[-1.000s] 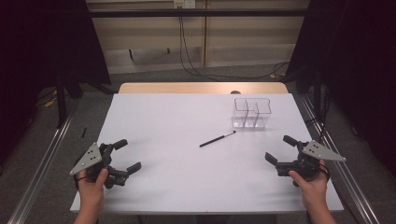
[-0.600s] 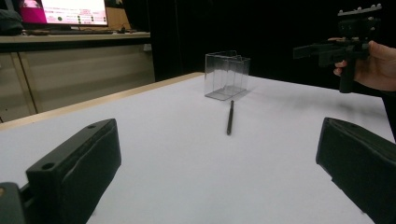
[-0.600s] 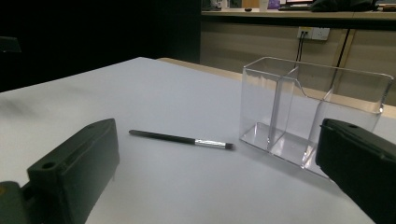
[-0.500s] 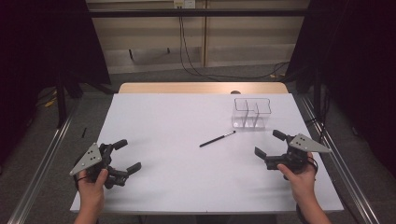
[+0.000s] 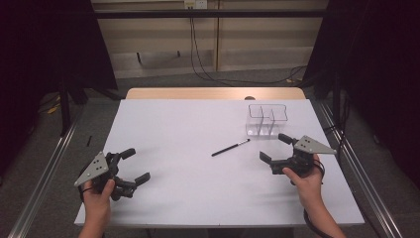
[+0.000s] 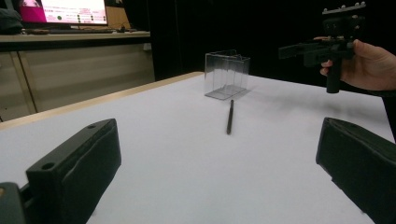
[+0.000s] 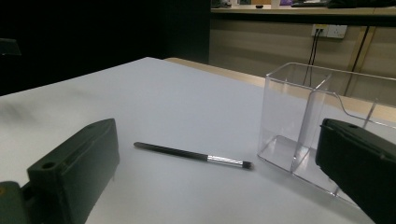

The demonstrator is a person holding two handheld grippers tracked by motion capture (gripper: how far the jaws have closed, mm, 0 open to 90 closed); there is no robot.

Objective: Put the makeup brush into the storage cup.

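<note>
Near the brush (image 5: 230, 148), right gripper (image 5: 275, 147) raised, jaws spread, left gripper (image 5: 135, 166) likewise.

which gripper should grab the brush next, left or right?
Right. The right gripper is open, close beside the brush and facing it. The left gripper, also open, sits far off at the table's near left corner.

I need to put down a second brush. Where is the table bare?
Bare: the wide stretch between the left gripper and the brush, and the far left of the table. Crowded: the right side, around the clear organizer and the right gripper.
</note>
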